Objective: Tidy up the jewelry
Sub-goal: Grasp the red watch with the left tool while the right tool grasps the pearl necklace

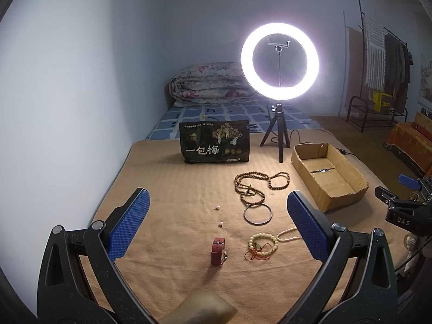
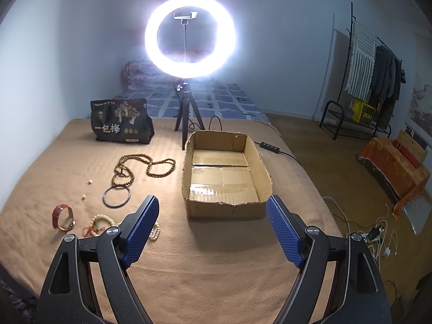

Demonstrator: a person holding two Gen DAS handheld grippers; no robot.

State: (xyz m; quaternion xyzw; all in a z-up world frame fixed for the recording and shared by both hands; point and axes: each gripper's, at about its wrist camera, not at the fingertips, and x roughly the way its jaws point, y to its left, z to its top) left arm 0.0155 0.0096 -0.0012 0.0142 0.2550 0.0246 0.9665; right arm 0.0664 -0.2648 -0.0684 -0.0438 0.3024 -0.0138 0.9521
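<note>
Jewelry lies on a tan blanket (image 1: 167, 189). A long brown bead necklace (image 1: 253, 186) (image 2: 135, 167), a dark bangle (image 1: 257, 214) (image 2: 117, 195), two small pearl earrings (image 1: 216, 208) (image 2: 90, 181), a red-strap watch (image 1: 218, 251) (image 2: 63, 217) and a cream bead bracelet with red cord (image 1: 260, 244) (image 2: 98, 222) lie scattered. An open cardboard box (image 1: 328, 175) (image 2: 224, 178) stands to their right. My left gripper (image 1: 216, 224) is open above the watch. My right gripper (image 2: 213, 229) is open in front of the box; it also shows at the right edge of the left wrist view (image 1: 399, 197).
A lit ring light on a tripod (image 1: 279, 62) (image 2: 189, 37) stands behind the box, its cable (image 2: 272, 148) running right. A black snack bag (image 1: 214, 141) (image 2: 121, 121) stands at the back. A folded quilt (image 1: 208, 83) lies beyond. A clothes rack (image 2: 364, 75) stands right.
</note>
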